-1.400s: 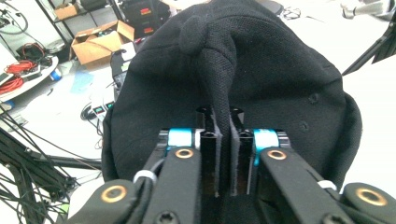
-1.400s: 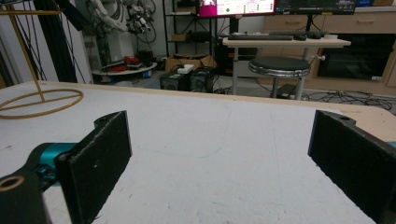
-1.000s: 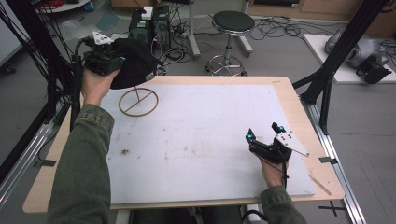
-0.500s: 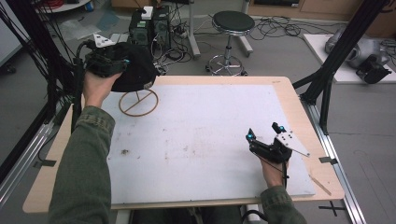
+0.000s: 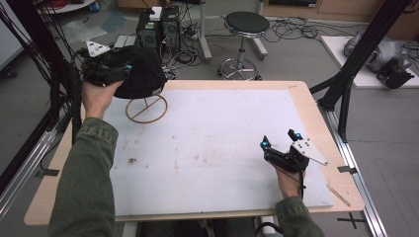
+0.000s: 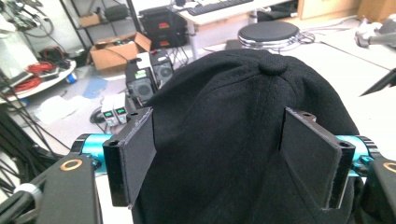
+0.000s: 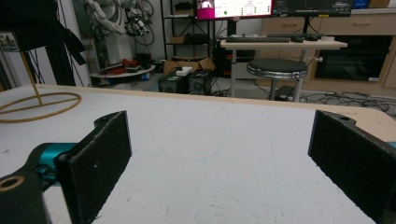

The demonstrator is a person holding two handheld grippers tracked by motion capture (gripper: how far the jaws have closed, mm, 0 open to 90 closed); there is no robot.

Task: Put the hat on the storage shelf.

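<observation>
Resting low near the person's edge of the table (image 5: pixel 306 106), the right gripper (image 5: pixel 277 140) sits on the white mat (image 5: pixel 222 148) in the person's right hand (image 5: pixel 289 180). Its two black jaws are spread wide apart, and nothing is between them. In the right gripper view they stand far from each other with just bare white mat in the gap.

Farther along the mat, near its far left corner, a thin wooden ring (image 5: pixel 146 109) lies flat. A stick goes up from the ring, so it is the foot of a small stand.

Above that ring is the black cap (image 5: pixel 141 74). It sits on top of the stand, up off the mat, and it hides the top of the stick.

The left gripper (image 5: pixel 106 71) is up at the cap, held in the person's left hand (image 5: pixel 99 96), which comes out of a green sleeve (image 5: pixel 84 182). Its jaws have just been opening. In the left gripper view the cap (image 6: pixel 233 140) bulges up between the two black pads (image 6: pixel 137 154), with the little button on top of the cap a bit beyond them. The jaws stand spread, one on each side of the cap, and they do not look pressed into the cloth.

Past the table, on the floor, stand a round black stool (image 5: pixel 246 22) and some black computer boxes (image 5: pixel 158 24) with cables around them.
</observation>
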